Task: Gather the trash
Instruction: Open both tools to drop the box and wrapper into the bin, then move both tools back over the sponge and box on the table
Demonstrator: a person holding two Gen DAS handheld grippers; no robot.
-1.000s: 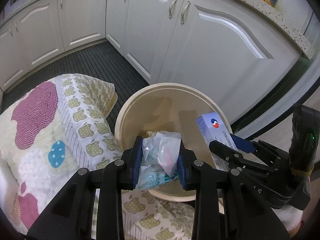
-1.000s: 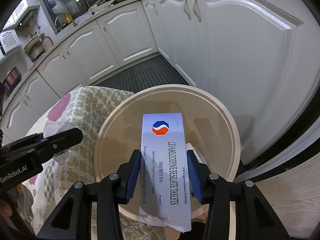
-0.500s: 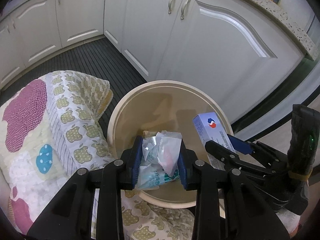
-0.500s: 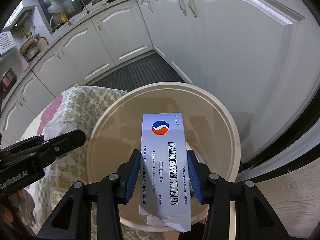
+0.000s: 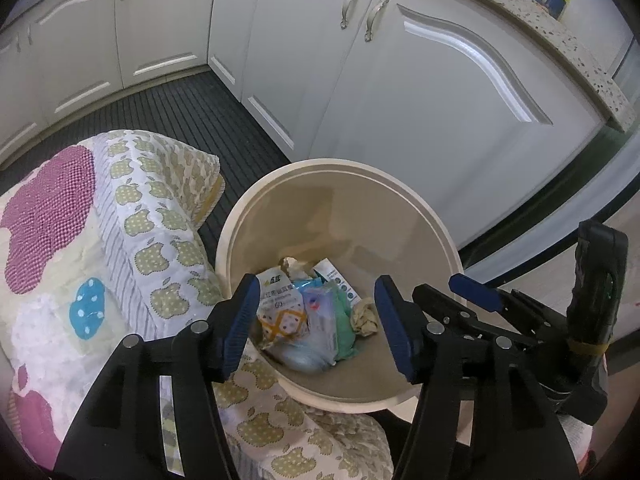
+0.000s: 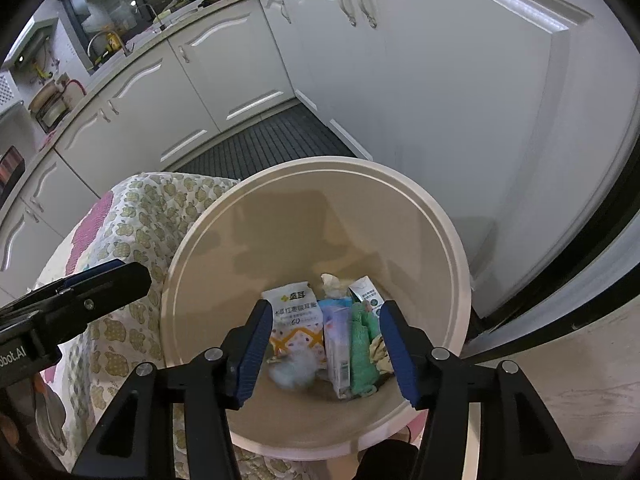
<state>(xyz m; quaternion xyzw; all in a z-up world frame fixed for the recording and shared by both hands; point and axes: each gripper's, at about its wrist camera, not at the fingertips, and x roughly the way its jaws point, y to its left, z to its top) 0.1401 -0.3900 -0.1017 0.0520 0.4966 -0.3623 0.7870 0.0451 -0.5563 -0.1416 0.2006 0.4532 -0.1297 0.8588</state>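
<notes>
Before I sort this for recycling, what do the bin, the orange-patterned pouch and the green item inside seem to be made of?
Bin: probably plastic, smooth cream matte wall with a moulded rim.
Pouch: likely plastic film, printed, slightly crinkled.
Green item: seemingly soft cloth or paper, fuzzy and folded; can't tell which.

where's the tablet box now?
In the right wrist view, the white cardboard tablet box lies in the round beige plastic bin, between a white snack pouch and green cloth.

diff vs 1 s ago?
Both tools just opened and let go: the left tool dropped its crumpled clear plastic wrapper, the right tool its white tablet box, into the round beige bin. Bin and apple-print quilt stayed put.
</notes>
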